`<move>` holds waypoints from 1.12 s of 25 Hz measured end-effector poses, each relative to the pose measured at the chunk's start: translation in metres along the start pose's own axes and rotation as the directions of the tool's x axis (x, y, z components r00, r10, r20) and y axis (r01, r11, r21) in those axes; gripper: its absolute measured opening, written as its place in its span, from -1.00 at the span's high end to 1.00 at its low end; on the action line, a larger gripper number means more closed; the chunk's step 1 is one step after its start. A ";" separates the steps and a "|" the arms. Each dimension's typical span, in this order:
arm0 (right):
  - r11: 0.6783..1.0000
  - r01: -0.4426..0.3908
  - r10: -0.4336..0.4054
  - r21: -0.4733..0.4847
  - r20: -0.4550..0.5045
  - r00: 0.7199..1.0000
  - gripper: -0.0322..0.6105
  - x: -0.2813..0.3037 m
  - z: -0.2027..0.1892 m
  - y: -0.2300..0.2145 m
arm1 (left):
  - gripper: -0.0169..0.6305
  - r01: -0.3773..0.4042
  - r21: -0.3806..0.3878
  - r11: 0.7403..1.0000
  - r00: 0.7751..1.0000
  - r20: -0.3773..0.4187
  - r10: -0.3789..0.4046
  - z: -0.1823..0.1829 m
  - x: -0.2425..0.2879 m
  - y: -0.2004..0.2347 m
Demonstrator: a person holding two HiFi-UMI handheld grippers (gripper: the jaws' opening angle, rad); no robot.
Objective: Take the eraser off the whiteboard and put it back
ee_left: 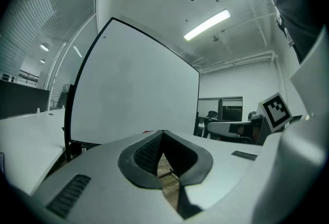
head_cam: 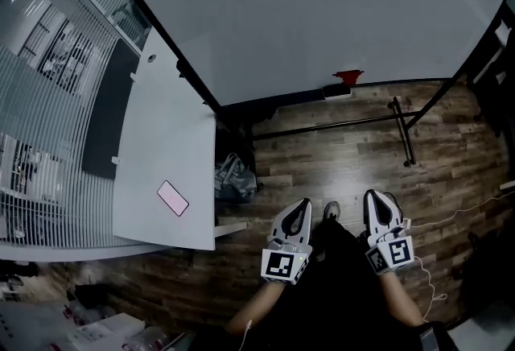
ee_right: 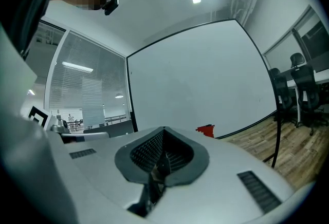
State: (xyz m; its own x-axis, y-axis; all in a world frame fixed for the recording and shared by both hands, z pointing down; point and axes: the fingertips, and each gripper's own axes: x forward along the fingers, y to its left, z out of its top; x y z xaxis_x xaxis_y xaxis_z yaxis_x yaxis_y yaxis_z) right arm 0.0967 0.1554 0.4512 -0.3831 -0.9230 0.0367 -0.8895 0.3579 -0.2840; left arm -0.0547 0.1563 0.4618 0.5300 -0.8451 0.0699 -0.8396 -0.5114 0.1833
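Note:
A red eraser (head_cam: 348, 76) sticks to the bottom edge of the big whiteboard (head_cam: 322, 11), well ahead of both grippers. In the right gripper view the eraser (ee_right: 206, 130) shows just beyond the jaw tips, low on the whiteboard (ee_right: 200, 79). My left gripper (head_cam: 301, 204) and right gripper (head_cam: 375, 196) hang side by side over the wooden floor, close to my body and pointing level at the board. Both are shut with nothing in them: the left gripper's tips (ee_left: 163, 133) meet, and so do the right gripper's (ee_right: 164, 129). The whiteboard (ee_left: 133, 94) fills the left gripper view.
A white desk (head_cam: 169, 156) stands at the left with a pink flat object (head_cam: 172, 198) on it. A grey bag (head_cam: 235, 179) lies on the floor by the desk. The board's black stand (head_cam: 402, 132) crosses the floor. Office chairs (ee_right: 300, 84) stand at the right.

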 end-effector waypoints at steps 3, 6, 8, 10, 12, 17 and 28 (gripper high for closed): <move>1.000 -0.003 0.003 -0.012 -0.006 1.000 0.86 0.017 0.002 -0.017 | 0.93 -0.004 0.018 1.000 1.000 -0.010 0.004 0.002 0.023 0.003; 1.000 0.011 -0.011 -0.013 -0.023 1.000 0.86 0.037 0.011 -0.035 | 0.93 -0.003 0.047 0.999 1.000 -0.028 0.005 0.006 0.051 0.005; 1.000 0.013 -0.013 0.005 -0.022 1.000 0.86 0.053 0.017 -0.049 | 0.93 -0.002 0.042 0.999 1.000 -0.024 0.003 0.011 0.071 0.005; 1.000 0.010 -0.010 0.016 -0.020 1.000 0.86 0.066 0.021 -0.063 | 0.93 -0.003 0.044 0.999 1.000 -0.027 0.004 0.013 0.090 0.003; 1.000 -0.001 0.001 0.023 -0.016 1.000 0.86 0.079 0.026 -0.075 | 0.93 -0.012 0.046 0.999 0.999 -0.031 0.013 0.013 0.107 0.002; 0.998 -0.049 0.049 0.035 -0.016 0.999 0.86 0.106 0.035 -0.099 | 0.93 -0.036 0.068 0.997 0.998 -0.040 0.039 0.012 0.143 0.001; 0.990 -0.107 0.108 0.091 -0.016 0.994 0.86 0.159 0.023 -0.130 | 0.93 -0.103 0.104 0.989 0.994 -0.009 0.105 0.024 0.195 0.017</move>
State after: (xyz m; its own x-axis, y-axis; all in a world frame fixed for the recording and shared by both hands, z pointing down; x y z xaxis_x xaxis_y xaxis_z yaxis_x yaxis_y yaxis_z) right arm 0.1575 -0.0411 0.4720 -0.4811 -0.8764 0.0207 -0.8173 0.4399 -0.3720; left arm 0.0319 -0.0210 0.4548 0.4404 -0.8924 0.0980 -0.8975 -0.4350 0.0726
